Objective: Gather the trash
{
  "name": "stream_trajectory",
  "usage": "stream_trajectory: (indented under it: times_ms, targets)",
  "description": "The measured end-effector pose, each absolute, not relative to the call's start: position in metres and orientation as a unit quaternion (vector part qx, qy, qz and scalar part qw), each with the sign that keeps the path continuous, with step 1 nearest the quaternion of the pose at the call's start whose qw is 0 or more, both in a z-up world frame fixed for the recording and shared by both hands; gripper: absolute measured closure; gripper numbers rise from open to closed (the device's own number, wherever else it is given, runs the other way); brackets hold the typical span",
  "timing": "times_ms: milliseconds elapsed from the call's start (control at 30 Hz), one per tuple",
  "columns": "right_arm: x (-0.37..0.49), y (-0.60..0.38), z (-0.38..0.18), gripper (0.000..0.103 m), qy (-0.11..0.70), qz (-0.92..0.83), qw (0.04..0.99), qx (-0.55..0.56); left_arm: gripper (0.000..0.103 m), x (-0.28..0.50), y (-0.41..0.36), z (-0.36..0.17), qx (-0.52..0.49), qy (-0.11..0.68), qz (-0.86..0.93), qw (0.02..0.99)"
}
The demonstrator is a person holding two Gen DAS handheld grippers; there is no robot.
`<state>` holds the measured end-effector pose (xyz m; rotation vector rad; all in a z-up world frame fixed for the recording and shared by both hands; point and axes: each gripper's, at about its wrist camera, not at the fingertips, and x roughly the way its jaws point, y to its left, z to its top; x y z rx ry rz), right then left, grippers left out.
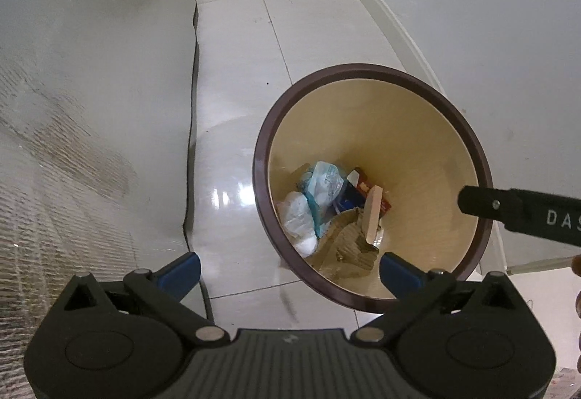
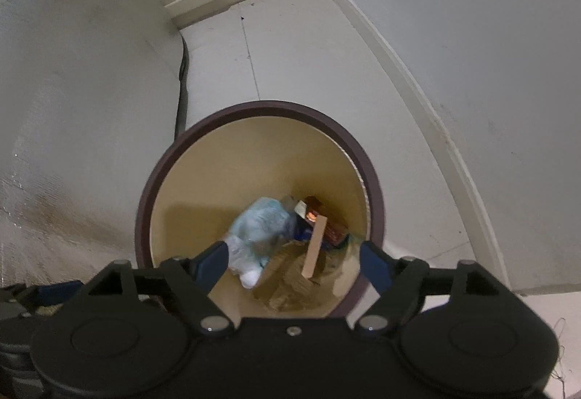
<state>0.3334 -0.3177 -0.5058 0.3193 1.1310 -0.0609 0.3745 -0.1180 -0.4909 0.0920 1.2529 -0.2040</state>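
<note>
Right gripper (image 2: 292,262) poised directly over the round cream bin with dark brown rim (image 2: 145,202), fingers spread, nothing pinched. Left gripper (image 1: 290,271) just beside the rim, fingers wide apart, empty. Deep inside the bin: pale wooden stick (image 2: 315,246), long axis running near to far, among crumpled wrappers (image 2: 259,224).

Trash bin (image 1: 374,97): round, dark brown rim, pale yellow inner wall, standing upright on the white tiled floor, right of centre in the left wrist frame and lower centre in the right wrist frame. Contents at the bottom: crumpled white and pale blue plastic wrappers (image 1: 312,195) at left, a red and dark blue carton (image 1: 357,186) behind, torn brown cardboard (image 1: 350,239) in front. A flat light wooden stick (image 2: 315,246) leans tilted across the cardboard and the carton.
</note>
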Motion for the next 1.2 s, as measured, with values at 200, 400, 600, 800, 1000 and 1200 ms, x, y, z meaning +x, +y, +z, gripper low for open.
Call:
stream_trajectory:
  times_ms: [200, 400, 600, 800, 1000, 1200]
  targets:
    - [0.329, -0.319, -0.5, 0.011, 0.534, -0.035, 0.833, 0.142, 0.0, 0.373, -0.117, -0.476, 0.048, 0.576, -0.093, 0.81]
    - [0.322, -0.323, -0.484, 0.01, 0.527, -0.044, 0.837, 0.138, 0.0, 0.363, -0.115, -0.453, 0.055, 0.565, -0.093, 0.818]
    - [0.312, -0.319, -0.453, 0.007, 0.513, -0.043, 0.849, 0.124, 0.0, 0.353, -0.109, -0.424, 0.044, 0.553, -0.087, 0.828]
    - [0.293, -0.317, -0.418, 0.006, 0.501, -0.042, 0.858, 0.111, 0.0, 0.338, -0.107, -0.388, 0.035, 0.531, -0.09, 0.842]
    - [0.274, -0.322, -0.378, 0.006, 0.487, -0.054, 0.864, 0.114, 0.0, 0.32, -0.108, -0.343, 0.036, 0.504, -0.095, 0.858]
    - [0.25, -0.323, -0.335, 0.006, 0.463, -0.054, 0.878, 0.105, 0.0, 0.298, -0.105, -0.3, 0.032, 0.476, -0.093, 0.874]
